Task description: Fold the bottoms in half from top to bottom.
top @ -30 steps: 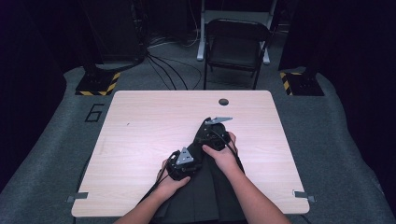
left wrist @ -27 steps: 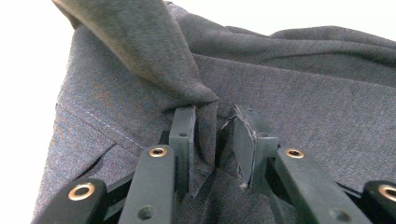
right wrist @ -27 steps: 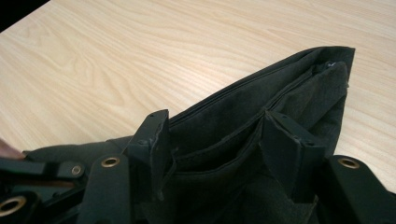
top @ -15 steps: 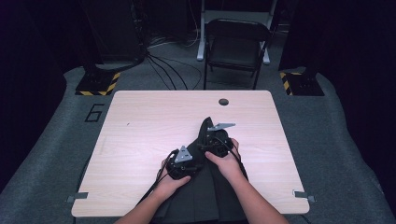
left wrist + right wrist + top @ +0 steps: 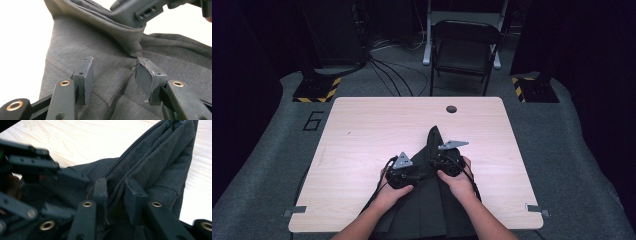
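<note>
A dark grey garment (image 5: pixel 432 137) lies on the near half of the wooden table (image 5: pixel 362 130), and its lower part hangs over the front edge. My right gripper (image 5: pixel 116 187) has just been closing and is shut on a raised fold of the garment (image 5: pixel 155 162). In the high view the right gripper (image 5: pixel 435 160) sits on the cloth's middle. My left gripper (image 5: pixel 113 72) has just been opening; its pads stand apart over the garment (image 5: pixel 75 42) with nothing pressed. It sits just left of the right one in the high view, left gripper (image 5: pixel 418 166).
A round cable hole (image 5: pixel 451 108) is near the table's far edge. Behind the table stands a black folding chair (image 5: pixel 464 50). Yellow-and-black striped bases (image 5: pixel 317 90) sit on the floor at both far corners. Bare wood lies left and right of the garment.
The right gripper has come a little toward the near edge and its jaws have closed on the fold. The left gripper's jaws have opened; that hand stayed in place.
</note>
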Motion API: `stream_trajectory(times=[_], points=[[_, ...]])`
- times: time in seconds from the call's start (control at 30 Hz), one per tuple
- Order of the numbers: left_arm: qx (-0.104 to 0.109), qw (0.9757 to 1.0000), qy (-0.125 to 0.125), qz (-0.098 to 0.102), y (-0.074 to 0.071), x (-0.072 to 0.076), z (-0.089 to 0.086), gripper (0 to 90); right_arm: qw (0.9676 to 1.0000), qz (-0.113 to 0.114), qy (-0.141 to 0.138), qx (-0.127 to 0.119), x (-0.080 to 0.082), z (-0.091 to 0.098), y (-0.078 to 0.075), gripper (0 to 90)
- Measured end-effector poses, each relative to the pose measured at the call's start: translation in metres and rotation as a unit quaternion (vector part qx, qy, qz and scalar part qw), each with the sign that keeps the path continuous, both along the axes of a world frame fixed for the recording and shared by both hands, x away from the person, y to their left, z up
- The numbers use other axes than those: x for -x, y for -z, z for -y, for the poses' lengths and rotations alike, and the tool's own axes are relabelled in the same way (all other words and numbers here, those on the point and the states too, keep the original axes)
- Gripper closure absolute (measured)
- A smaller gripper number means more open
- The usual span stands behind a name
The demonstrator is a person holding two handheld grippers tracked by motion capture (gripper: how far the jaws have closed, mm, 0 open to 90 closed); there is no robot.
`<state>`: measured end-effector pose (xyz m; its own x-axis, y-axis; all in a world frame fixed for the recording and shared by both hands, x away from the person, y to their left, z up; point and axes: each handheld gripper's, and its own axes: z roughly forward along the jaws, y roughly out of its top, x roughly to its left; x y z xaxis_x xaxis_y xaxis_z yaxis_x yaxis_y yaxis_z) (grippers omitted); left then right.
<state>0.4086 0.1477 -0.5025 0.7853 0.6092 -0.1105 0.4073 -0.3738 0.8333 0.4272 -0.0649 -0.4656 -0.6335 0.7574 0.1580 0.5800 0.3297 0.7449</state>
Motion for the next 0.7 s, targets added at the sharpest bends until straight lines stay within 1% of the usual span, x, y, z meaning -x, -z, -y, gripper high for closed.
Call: stream_trajectory(times=[0.03, 0.07, 0.1, 0.2, 0.27, 0.3, 0.33, 0.37, 0.43, 0.5, 0.57, 0.63, 0.67, 0.7], points=[[0.000, 1.0000, -0.006, 0.001, -0.002, -0.002, -0.003, 48.5, 1.0000, 0.005, -0.003, 0.002, 0.000, 0.001, 0.001, 75.2], [0.001, 0.9999, -0.010, -0.004, -0.004, -0.003, -0.005, 48.0, 1.0000, 0.003, -0.003, 0.000, 0.001, 0.002, 0.002, 76.4], [0.003, 0.9999, -0.016, -0.002, -0.005, -0.004, -0.006, 47.8, 1.0000, 0.004, -0.002, -0.002, 0.002, 0.003, 0.003, 77.2], [0.001, 0.9995, -0.030, -0.008, -0.010, -0.011, -0.011, 46.4, 1.0000, 0.004, 0.000, -0.006, 0.004, 0.005, 0.007, 78.3], [0.003, 0.9991, -0.042, -0.011, -0.014, -0.015, -0.013, 45.1, 0.9999, 0.003, 0.004, -0.009, 0.006, 0.005, 0.010, 78.8], [0.004, 0.9988, -0.048, -0.013, -0.017, -0.018, -0.013, 44.1, 1.0000, 0.004, 0.002, -0.008, 0.007, 0.005, 0.011, 78.9], [0.001, 0.9986, -0.051, -0.014, -0.019, -0.021, -0.013, 43.3, 0.9999, 0.006, 0.002, -0.009, 0.008, 0.005, 0.013, 79.0], [-0.002, 0.9984, -0.055, -0.011, -0.021, -0.023, -0.013, 42.7, 0.9999, 0.006, 0.001, -0.010, 0.009, 0.005, 0.015, 79.0], [-0.001, 0.9980, -0.062, -0.009, -0.024, -0.028, -0.010, 41.7, 0.9999, 0.010, 0.001, -0.008, 0.010, 0.005, 0.017, 79.0], [0.001, 0.9978, -0.066, -0.012, -0.027, -0.031, -0.006, 40.9, 0.9999, 0.006, 0.003, -0.012, 0.010, 0.004, 0.019, 79.0], [-0.001, 0.9975, -0.069, -0.014, -0.029, -0.037, -0.001, 40.4, 0.9999, 0.006, 0.004, -0.011, 0.011, 0.005, 0.021, 79.0], [0.003, 0.9974, -0.071, -0.014, -0.030, -0.040, 0.005, 40.0, 0.9999, 0.008, 0.001, -0.011, 0.010, 0.005, 0.023, 79.0], [0.003, 0.9974, -0.071, -0.015, -0.031, -0.042, 0.008, 39.6, 0.9999, 0.005, 0.005, -0.014, 0.011, 0.005, 0.024, 79.0], [0.005, 0.9973, -0.071, -0.016, -0.032, -0.044, 0.011, 39.3, 0.9999, 0.008, 0.005, -0.013, 0.011, 0.005, 0.026, 79.0]])
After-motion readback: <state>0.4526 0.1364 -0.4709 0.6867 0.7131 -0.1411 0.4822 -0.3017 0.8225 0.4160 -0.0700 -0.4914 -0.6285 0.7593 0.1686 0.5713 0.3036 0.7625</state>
